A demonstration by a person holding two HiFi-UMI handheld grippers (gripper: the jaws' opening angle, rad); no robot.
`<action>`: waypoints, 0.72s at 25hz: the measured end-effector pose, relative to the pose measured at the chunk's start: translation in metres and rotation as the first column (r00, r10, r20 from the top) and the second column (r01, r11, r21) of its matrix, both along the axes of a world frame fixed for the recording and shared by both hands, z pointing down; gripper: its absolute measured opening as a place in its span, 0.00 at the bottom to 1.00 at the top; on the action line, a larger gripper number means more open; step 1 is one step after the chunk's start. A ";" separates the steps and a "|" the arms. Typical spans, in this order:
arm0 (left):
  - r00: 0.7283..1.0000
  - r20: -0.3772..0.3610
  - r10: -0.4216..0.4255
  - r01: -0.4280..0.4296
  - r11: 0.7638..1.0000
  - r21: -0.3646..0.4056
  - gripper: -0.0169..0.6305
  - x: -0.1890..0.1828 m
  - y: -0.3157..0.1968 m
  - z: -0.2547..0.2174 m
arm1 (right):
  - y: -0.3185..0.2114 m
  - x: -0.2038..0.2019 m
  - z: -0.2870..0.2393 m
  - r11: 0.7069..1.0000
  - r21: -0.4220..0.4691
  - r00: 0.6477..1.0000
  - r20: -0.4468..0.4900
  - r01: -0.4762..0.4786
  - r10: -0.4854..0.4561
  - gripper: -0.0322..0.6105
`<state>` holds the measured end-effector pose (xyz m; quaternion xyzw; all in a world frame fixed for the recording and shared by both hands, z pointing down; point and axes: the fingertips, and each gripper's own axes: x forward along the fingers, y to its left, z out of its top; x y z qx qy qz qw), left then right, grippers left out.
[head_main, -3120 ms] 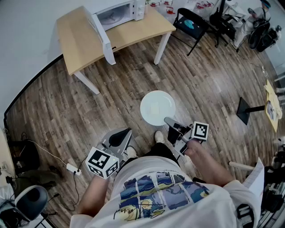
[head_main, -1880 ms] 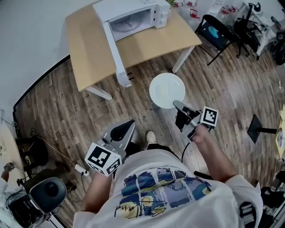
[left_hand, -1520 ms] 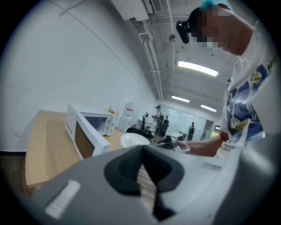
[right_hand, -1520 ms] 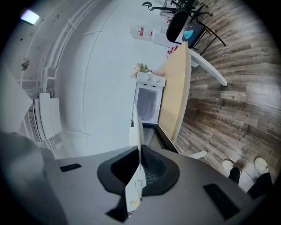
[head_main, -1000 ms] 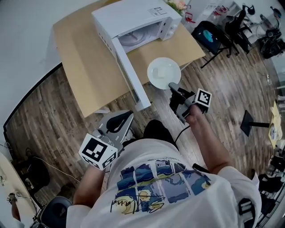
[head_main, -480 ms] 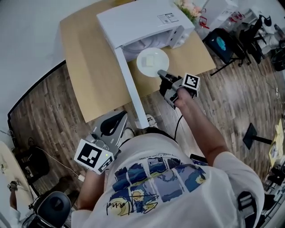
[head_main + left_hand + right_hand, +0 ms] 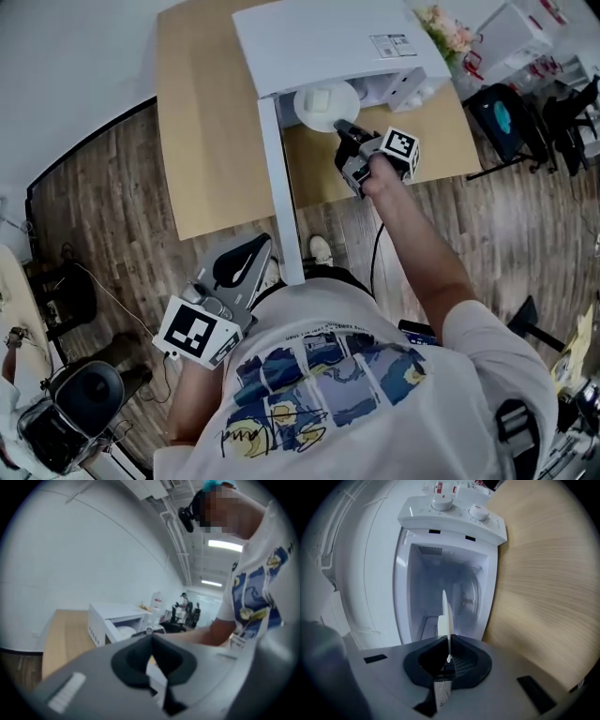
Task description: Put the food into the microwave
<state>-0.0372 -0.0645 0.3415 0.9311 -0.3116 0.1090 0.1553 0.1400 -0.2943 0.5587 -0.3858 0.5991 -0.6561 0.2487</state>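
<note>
A white plate (image 7: 322,106) with a pale square piece of food (image 7: 323,97) on it is clamped by its near rim in my right gripper (image 7: 346,133), which is shut on it. The plate sits at the mouth of the white microwave (image 7: 330,39), whose door (image 7: 279,187) stands open to the left. In the right gripper view the plate (image 7: 446,616) shows edge-on between the jaws of the right gripper (image 7: 448,641), with the open cavity (image 7: 459,585) straight ahead. My left gripper (image 7: 246,266) hangs low by my hip, shut and holding nothing; its own view shows the left gripper (image 7: 151,637) closed.
The microwave stands on a light wooden table (image 7: 211,122) against a white wall. Its control knobs (image 7: 478,512) are beside the cavity. A black chair (image 7: 502,117) and clutter stand at the right, and a stool (image 7: 80,403) at the lower left on the wood floor.
The person walked up to the table. My right gripper carried the plate from over the floor up to the microwave opening. The left gripper stayed low at the side.
</note>
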 end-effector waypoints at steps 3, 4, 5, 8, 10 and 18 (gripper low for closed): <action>0.999 0.016 -0.045 0.045 0.999 -0.005 0.04 -0.004 -0.001 0.003 | -0.018 -0.006 0.011 1.000 -0.012 1.000 0.009 0.008 -0.008 0.07; 0.998 0.017 -0.061 0.061 0.998 -0.006 0.04 -0.005 0.000 0.002 | -0.023 -0.007 0.014 1.000 -0.016 1.000 0.010 0.012 -0.012 0.07; 0.997 0.019 -0.075 0.075 0.997 -0.007 0.04 -0.007 0.000 0.002 | -0.028 -0.008 0.017 1.000 -0.019 1.000 0.010 0.016 -0.016 0.07; 0.993 0.036 -0.110 0.110 0.994 -0.012 0.04 -0.010 0.002 0.004 | -0.041 -0.011 0.024 0.999 -0.023 1.000 0.000 0.025 -0.025 0.07; 0.990 0.045 -0.133 0.133 0.991 -0.014 0.04 -0.012 0.004 0.005 | -0.050 -0.011 0.030 0.999 -0.027 1.000 -0.007 0.022 -0.022 0.07; 0.977 0.069 -0.202 0.204 0.979 -0.021 0.04 -0.024 0.006 0.008 | -0.078 -0.014 0.043 0.999 -0.041 0.999 -0.045 0.010 -0.012 0.07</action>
